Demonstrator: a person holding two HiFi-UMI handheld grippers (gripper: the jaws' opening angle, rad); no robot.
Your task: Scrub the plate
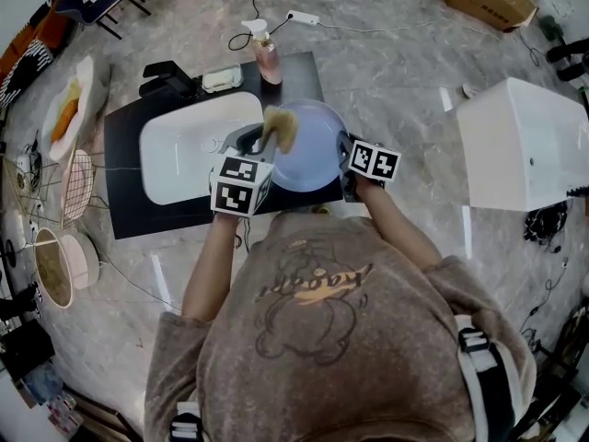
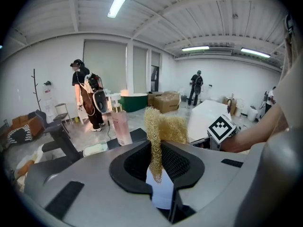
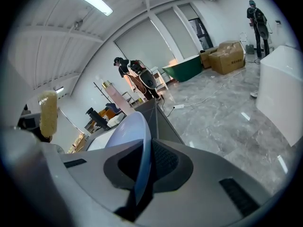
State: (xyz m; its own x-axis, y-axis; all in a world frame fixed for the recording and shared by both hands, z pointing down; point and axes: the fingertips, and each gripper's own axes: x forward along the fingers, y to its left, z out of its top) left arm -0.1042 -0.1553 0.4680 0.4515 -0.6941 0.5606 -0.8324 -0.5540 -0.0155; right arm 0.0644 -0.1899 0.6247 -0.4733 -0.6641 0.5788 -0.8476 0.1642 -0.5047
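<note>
Lighting: bright, even, white, indoor.
Source: ceiling tube lamps (image 2: 119,0), at the upper left of both gripper views.
Glare: pale streaks on the polished floor (image 1: 405,72), at the right of the head view.
Shadows: faint and soft-edged.
Distortion: heavy fisheye throughout, black vignette in the gripper-view corners, ceiling beams bowed.
Focus: scrubber (image 2: 160,126) crisp at mid-frame; plate (image 3: 135,136) soft at its near rim; head-view edges smeared.

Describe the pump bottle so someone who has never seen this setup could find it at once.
Start at the black table with the white sink. At its far edge, beyond the blue plate, stands the pump bottle. It is the only tall upright thing there: pink with a white pump, beside a low flat dish.
</note>
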